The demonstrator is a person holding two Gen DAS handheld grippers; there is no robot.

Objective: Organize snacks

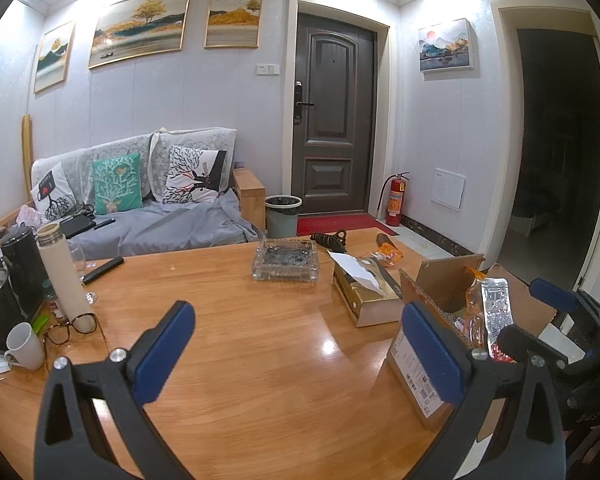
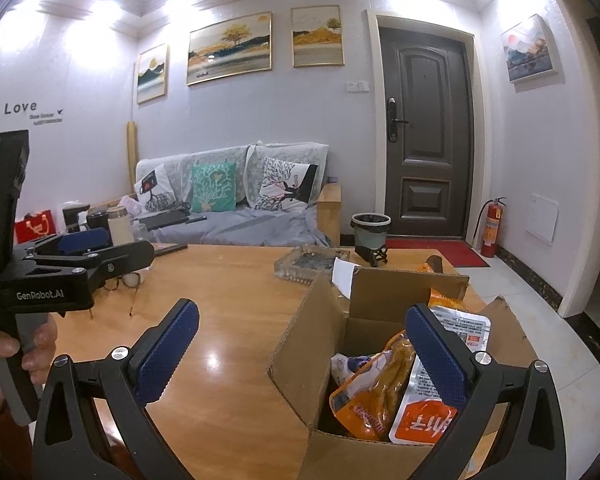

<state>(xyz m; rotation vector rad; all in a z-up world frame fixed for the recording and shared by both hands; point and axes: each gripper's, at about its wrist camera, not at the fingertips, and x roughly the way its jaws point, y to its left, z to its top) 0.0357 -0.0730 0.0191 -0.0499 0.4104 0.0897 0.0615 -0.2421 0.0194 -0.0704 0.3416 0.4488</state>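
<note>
An open cardboard box (image 2: 300,344) stands on the wooden table (image 2: 228,280) at its right side. Several snack packets lie in it: an orange one (image 2: 374,394), a silver one with an orange label (image 2: 426,416), and a silver one (image 2: 466,326) leaning on the back wall. My right gripper (image 2: 302,354) is open over the box's left flap, its right finger above the packets, with nothing held. My left gripper (image 1: 298,354) is open over bare table left of the box (image 1: 446,280). Another orange snack (image 1: 388,254) lies beyond the tissue box.
A glass ashtray (image 1: 286,260) and a gold tissue box (image 1: 364,294) sit mid-table. At the left edge are a thermos (image 1: 62,276), a white mug (image 1: 24,346), glasses (image 1: 72,326) and a remote (image 1: 104,270). A hand (image 2: 20,354) holds the left gripper.
</note>
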